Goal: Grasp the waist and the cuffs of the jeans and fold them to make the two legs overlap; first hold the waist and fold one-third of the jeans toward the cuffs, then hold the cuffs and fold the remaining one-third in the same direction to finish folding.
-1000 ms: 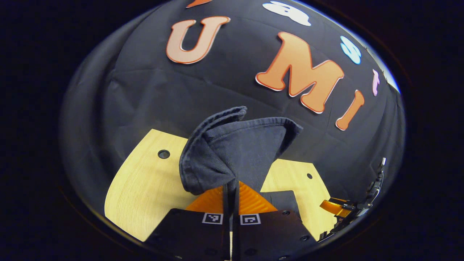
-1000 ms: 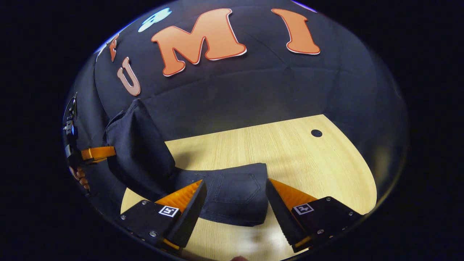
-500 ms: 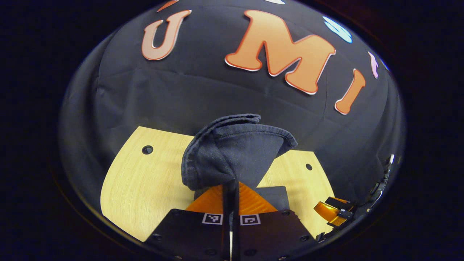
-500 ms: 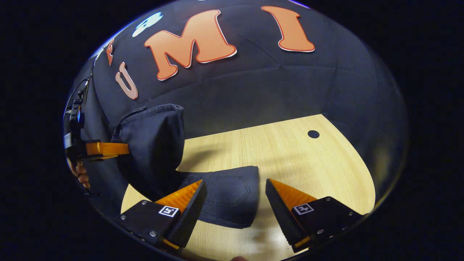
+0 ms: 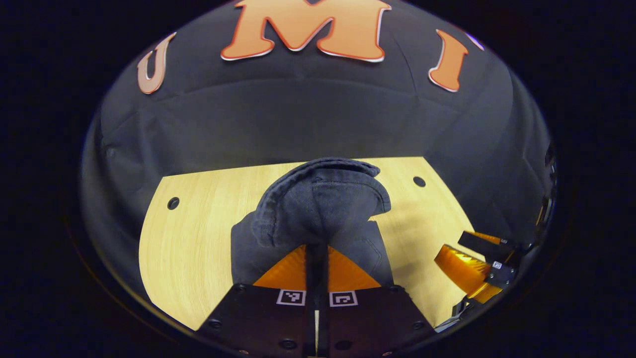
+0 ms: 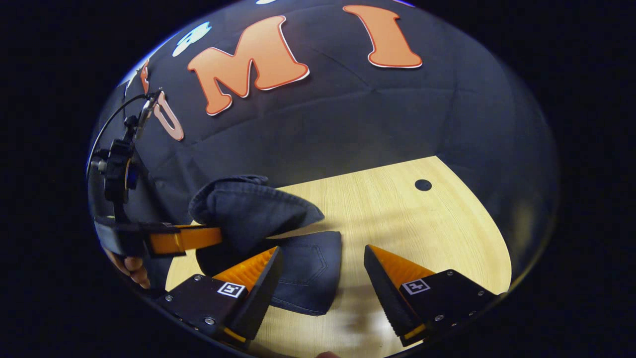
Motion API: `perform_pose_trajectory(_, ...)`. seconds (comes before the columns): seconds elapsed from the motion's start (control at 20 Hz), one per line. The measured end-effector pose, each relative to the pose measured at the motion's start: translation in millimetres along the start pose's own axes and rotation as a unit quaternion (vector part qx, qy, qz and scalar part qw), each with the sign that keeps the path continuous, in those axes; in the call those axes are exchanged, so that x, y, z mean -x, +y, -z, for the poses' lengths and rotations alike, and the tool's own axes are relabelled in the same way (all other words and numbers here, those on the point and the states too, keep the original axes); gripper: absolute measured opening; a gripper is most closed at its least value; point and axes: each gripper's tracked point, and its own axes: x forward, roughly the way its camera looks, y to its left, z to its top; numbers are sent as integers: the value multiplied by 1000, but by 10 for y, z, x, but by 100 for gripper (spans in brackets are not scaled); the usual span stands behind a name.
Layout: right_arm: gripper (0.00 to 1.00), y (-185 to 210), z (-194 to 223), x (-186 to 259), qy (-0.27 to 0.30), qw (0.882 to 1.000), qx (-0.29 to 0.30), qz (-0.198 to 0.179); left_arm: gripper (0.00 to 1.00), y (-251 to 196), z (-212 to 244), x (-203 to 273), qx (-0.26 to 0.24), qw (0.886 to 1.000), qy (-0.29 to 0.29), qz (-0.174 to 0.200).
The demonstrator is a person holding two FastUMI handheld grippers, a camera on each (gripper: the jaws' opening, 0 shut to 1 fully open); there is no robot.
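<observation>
Left hand-held gripper [image 5: 316, 251] clamped tight on jeans [image 5: 318, 204] cuff end, bunched and raised over the folded part lying on tabletop [image 5: 198, 223]. Right hand-held gripper [image 6: 323, 261] wide open, holding nothing, low beside the pocket area. Risks: thick denim w/ stiff hem slipping from the pinch; dropping skewed, layers misaligned; unpinned bottom layer dragging across smooth pale wood. Fabric dark, heavy, soft-creased.
</observation>
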Motion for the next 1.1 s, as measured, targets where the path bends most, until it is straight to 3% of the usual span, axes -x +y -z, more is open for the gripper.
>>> perform_pose_trajectory(0.15,99,-64,12,-17,1,1000,0,-1,3,-139,159,-118,-13,1000,14,-11)
perform_pose_trajectory(0.25,99,-91,0,-21,-1,1000,-1,-4,6,-328,284,-108,-33,999,29,18)
perform_pose_trajectory(0.35,99,-109,-40,-17,-7,1000,0,-4,21,-636,329,-11,-33,996,20,83)
perform_pose_trajectory(0.4,99,-111,-65,-11,-12,1000,3,-1,24,-730,285,123,-36,994,8,102)
perform_pose_trajectory(0.45,99,-119,-84,-1,-16,1000,6,0,45,-746,215,216,-41,993,-7,108)
perform_pose_trajectory(0.55,99,-116,-141,29,-25,1000,14,0,58,-671,96,393,-45,992,-36,111)
perform_pose_trajectory(0.6,99,-102,-173,51,-31,999,18,0,67,-584,48,456,-40,992,-53,108)
perform_pose_trajectory(0.65,99,-84,-210,80,-37,999,24,2,67,-504,-31,549,-34,991,-72,106)
perform_pose_trajectory(0.8,98,90,-445,258,-84,995,57,4,94,-109,-272,789,-17,988,-135,67)
perform_pose_trajectory(0.95,99,245,-744,550,-148,984,99,17,95,230,-458,1172,1,979,-201,25)
perform_pose_trajectory(1.1,98,525,-981,844,-207,971,121,13,95,588,-597,1588,11,960,-279,-14)
